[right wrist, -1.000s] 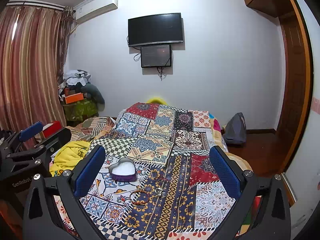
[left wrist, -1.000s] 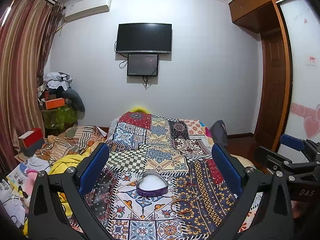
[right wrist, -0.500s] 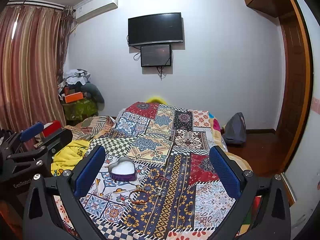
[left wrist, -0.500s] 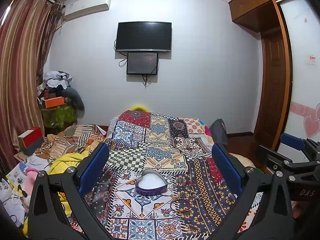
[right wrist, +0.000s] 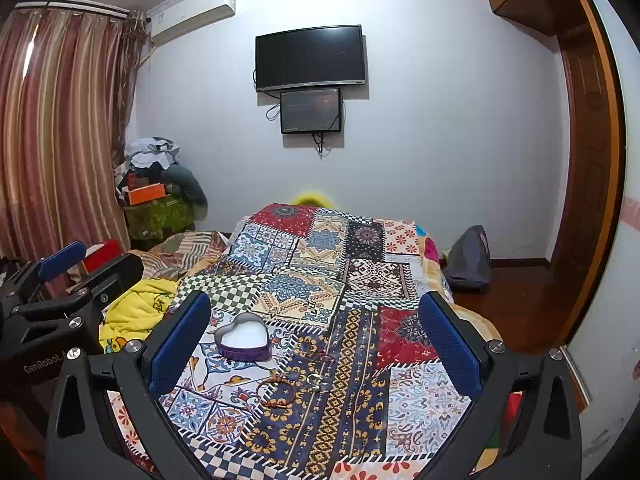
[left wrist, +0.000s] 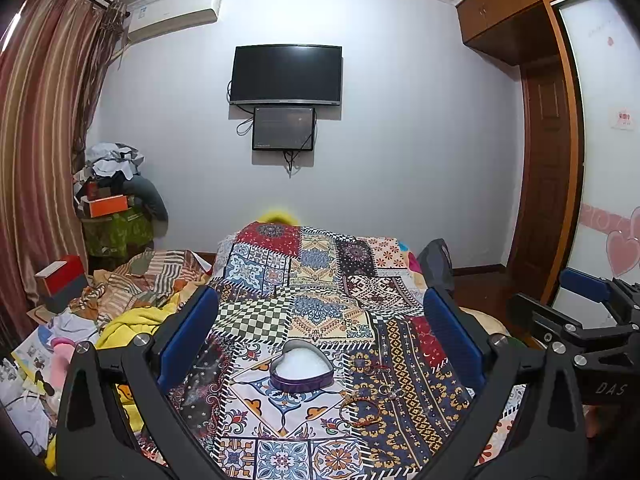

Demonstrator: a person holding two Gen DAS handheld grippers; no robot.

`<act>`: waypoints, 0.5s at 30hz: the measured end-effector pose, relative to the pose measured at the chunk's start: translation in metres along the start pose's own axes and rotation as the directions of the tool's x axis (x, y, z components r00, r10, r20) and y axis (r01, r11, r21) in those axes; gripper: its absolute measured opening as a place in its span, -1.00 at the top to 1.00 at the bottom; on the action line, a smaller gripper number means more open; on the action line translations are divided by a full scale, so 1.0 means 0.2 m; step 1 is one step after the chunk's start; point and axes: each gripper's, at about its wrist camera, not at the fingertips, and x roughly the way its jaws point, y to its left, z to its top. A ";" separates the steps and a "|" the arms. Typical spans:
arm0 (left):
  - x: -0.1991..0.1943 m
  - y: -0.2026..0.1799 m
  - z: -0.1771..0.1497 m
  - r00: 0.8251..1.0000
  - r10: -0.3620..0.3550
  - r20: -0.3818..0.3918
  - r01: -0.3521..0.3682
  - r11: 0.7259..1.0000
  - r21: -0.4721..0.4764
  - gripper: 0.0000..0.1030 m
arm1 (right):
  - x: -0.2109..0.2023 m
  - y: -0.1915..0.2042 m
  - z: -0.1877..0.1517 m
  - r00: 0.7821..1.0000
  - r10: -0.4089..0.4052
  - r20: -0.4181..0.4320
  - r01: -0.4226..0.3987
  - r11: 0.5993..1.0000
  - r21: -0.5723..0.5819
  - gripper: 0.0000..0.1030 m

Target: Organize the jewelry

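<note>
Both grippers spread wide and empty over the bed.

The left gripper [left wrist: 320, 336] and right gripper [right wrist: 316, 336] hang above the quilt [right wrist: 360, 280]. A heart box [left wrist: 301, 368] sits open on it, with a bracelet [right wrist: 276, 394] and small rings [right wrist: 314, 380] just beside.

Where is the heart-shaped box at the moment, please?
The heart-shaped box sits open on the patchwork bedspread, low and central in the left wrist view, with the red cord bracelets and rings just to its right.
</note>
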 end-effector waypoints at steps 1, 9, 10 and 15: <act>0.00 0.00 0.00 1.000 0.000 0.000 0.000 1.000 0.001 -1.00 | 0.00 0.00 0.00 1.000 0.000 0.000 0.000 1.000 0.000 -1.00; 0.00 0.00 0.00 1.000 -0.005 -0.003 0.005 1.000 0.000 -1.00 | 0.01 -0.01 -0.02 1.000 -0.003 -0.004 0.003 1.000 0.001 -1.00; 0.00 0.00 0.00 1.000 -0.005 -0.004 0.005 1.000 0.000 -1.00 | 0.01 -0.01 -0.02 1.000 -0.005 -0.005 0.005 1.000 0.002 -1.00; 0.00 0.00 0.00 1.000 -0.001 -0.009 0.001 1.000 0.008 -1.00 | 0.01 -0.02 -0.03 1.000 -0.011 -0.013 0.011 1.000 0.004 -1.00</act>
